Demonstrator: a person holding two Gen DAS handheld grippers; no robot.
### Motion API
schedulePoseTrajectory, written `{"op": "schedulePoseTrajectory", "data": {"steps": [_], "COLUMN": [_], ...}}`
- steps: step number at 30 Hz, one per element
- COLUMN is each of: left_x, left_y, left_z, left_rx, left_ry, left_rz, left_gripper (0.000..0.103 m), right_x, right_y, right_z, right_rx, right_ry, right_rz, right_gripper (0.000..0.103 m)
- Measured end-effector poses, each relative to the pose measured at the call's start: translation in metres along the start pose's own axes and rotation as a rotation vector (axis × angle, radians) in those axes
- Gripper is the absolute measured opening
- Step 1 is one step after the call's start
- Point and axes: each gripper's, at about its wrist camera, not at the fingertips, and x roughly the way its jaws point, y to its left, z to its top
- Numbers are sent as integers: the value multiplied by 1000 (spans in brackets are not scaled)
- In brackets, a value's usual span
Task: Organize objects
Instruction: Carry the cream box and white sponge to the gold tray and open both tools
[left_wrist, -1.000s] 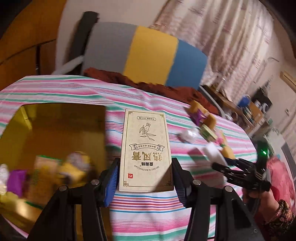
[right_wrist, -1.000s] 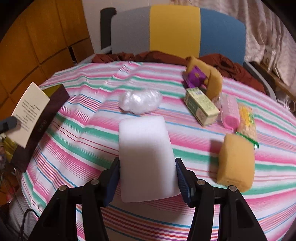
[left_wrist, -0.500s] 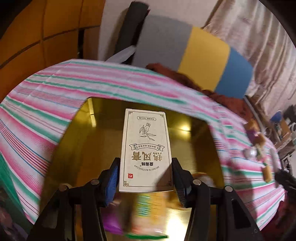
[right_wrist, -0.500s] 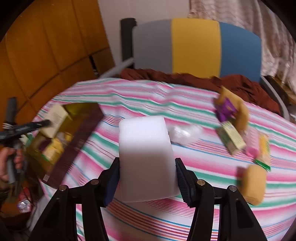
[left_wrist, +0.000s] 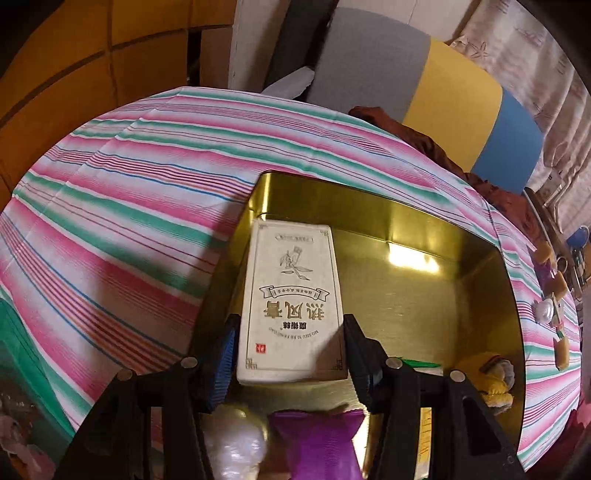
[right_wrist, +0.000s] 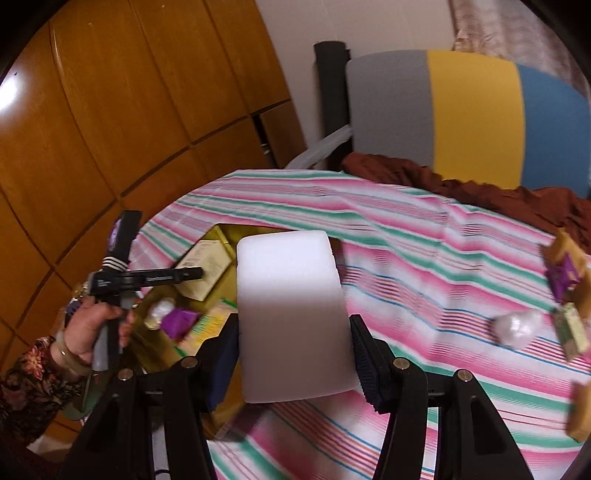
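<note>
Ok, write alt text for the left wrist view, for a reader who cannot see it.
The left gripper holds a cream printed box over an open gold tin on a pink and green striped tablecloth. A purple packet and a white wrapped lump lie in the tin below; a grey, yellow and blue chair stands behind.

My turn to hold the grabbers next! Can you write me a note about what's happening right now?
Left gripper: shut on the cream printed box, held over the gold tin.
Right gripper: shut on the white foam block, above the striped tablecloth beside the tin.
Done: a purple packet, a white wrapped ball and a yellow item already lie in the tin.
Left: put down the box and the block, then gather the items at the cloth's far right, such as the clear wrapped ball.
</note>
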Motion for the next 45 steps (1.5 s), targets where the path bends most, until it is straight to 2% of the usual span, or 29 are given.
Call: {"op": "schedulePoseTrajectory", "data": {"steps": [4,9,13,15,19,26,30,32,36,40,45], "left_x": [-14,-54,-74,-76,-72,-87,-94,-95,-98,-95,-96], "left_y": [5,18,24,25,22,30,38,40,39,25,2], "left_z": [-3,-19,-34,-37,-35,-39,-39,-38,-39,-39,-42], "left_rx": [-40,-200,-295,-315,-291,-338,-379,-389,-401,-373,-317], "left_ry": [-17,-165,-232,-249,-234,-276,-301,-303,-307,-299,-290], "left_rz": [11,13,0,-1,25,38,26,21,6,-7,-36], "left_gripper": [56,57,57,57,57,57,57,57,57,57,57], "right_x": [18,46,80,96,127,168,188,197,189,156,112], "right_y": [17,33,50,53,66,86,92,91,87,81,67], "right_z": [3,7,13,16,21,37,48,49,46,44,41], "right_rx": [-8,10,23,33,29,13,35,81,129,123,112], "right_ry": [18,51,96,121,163,175,159,174,160,101,27], "right_rz": [30,43,30,27,17,-45,-67,-54,-10,0,-30], "right_gripper": [58,58,58,58,58,58,63,69,74,75,77]}}
